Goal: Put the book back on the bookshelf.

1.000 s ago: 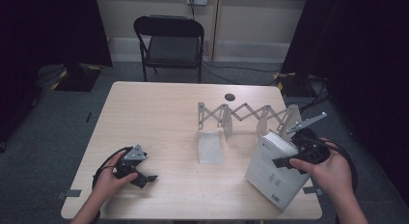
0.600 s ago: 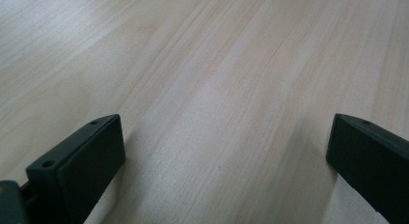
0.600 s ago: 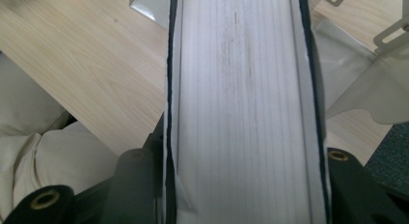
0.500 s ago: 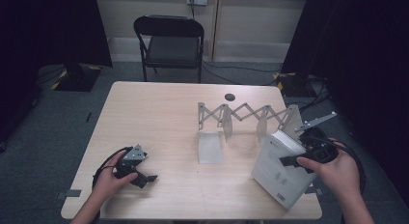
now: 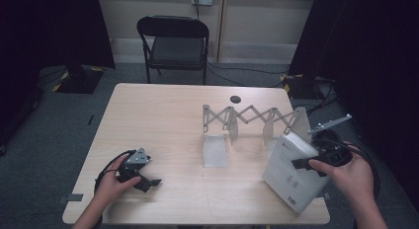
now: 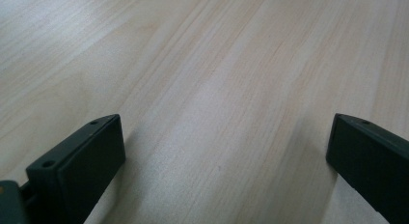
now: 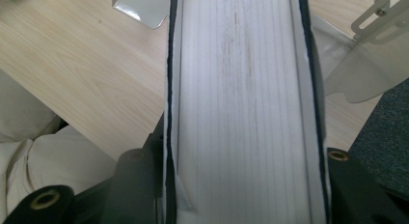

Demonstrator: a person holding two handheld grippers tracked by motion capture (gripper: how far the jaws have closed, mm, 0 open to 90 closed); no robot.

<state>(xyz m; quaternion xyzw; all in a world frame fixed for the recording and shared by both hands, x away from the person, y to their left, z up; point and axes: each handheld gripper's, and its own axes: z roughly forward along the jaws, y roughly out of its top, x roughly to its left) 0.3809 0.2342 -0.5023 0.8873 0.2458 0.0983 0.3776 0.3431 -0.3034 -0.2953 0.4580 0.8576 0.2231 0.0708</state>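
A thick white book [image 5: 292, 174] is held tilted at the table's right front corner, its lower edge near the tabletop. My right gripper [image 5: 312, 163] is shut on it from the right. In the right gripper view the book's page edge [image 7: 241, 103] runs up between both black jaws. An expanding metal file rack [image 5: 252, 121] with several dividers stands just behind and left of the book. My left gripper [image 5: 148, 182] rests on the table at front left, jaws wide apart with bare wood [image 6: 217, 113] between them.
The light wood table [image 5: 163, 115] has a round cable hole [image 5: 235, 98] near its far edge. A black folding chair [image 5: 174, 41] stands beyond the table. Dark curtains hang left and right. Grey carpet floor lies off the right edge.
My right hand carried the book a little to the right and raised it more upright toward the rack's right end. The left gripper stayed put.
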